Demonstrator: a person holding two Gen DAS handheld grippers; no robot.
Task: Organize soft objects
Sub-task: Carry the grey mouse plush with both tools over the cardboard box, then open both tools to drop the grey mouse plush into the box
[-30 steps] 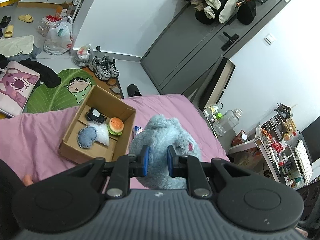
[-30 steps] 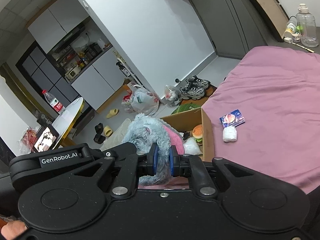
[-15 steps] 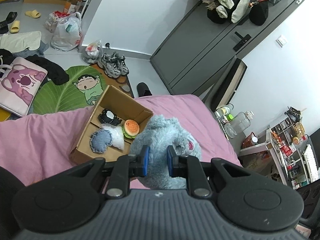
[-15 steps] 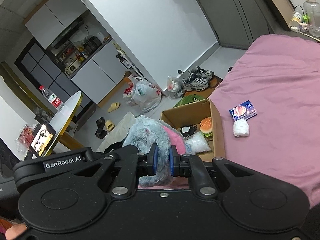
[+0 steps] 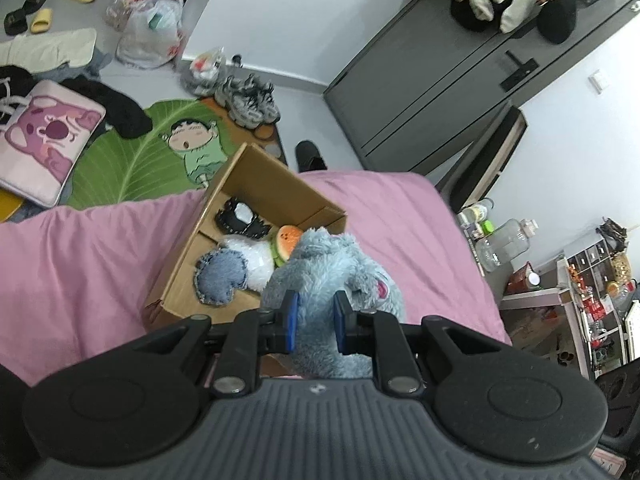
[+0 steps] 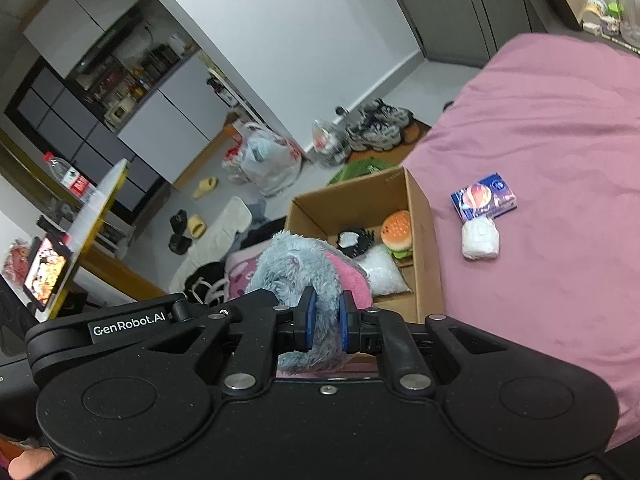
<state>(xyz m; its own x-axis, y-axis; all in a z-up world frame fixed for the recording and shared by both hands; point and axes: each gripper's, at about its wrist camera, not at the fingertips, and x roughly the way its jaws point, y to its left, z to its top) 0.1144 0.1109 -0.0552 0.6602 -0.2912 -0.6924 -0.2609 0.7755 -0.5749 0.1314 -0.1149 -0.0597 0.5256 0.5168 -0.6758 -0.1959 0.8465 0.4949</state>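
Both grippers hold one blue-grey plush toy (image 5: 324, 276) in the air. My left gripper (image 5: 314, 322) is shut on its fur, and my right gripper (image 6: 325, 322) is shut on another part of it (image 6: 298, 264). The plush hangs over the near corner of an open cardboard box (image 5: 256, 184) on the pink bed (image 5: 80, 256). In the box lie a burger plush (image 6: 396, 232), a denim heart cushion (image 5: 220, 276), a white fluffy piece (image 6: 384, 274) and a black-and-white item (image 5: 240, 218).
On the bed right of the box (image 6: 420, 216) lie a small blue packet (image 6: 484, 200) and a white bundle (image 6: 480, 238). On the floor are sneakers (image 5: 250, 96), a leaf mat (image 5: 132, 152), a pink cushion (image 5: 44, 140), bags and slippers. A grey door (image 5: 440, 72) stands behind.
Both grippers have carried the plush closer to the box; it now overlaps the box's near corner and the burger plush. Both grips stay shut.
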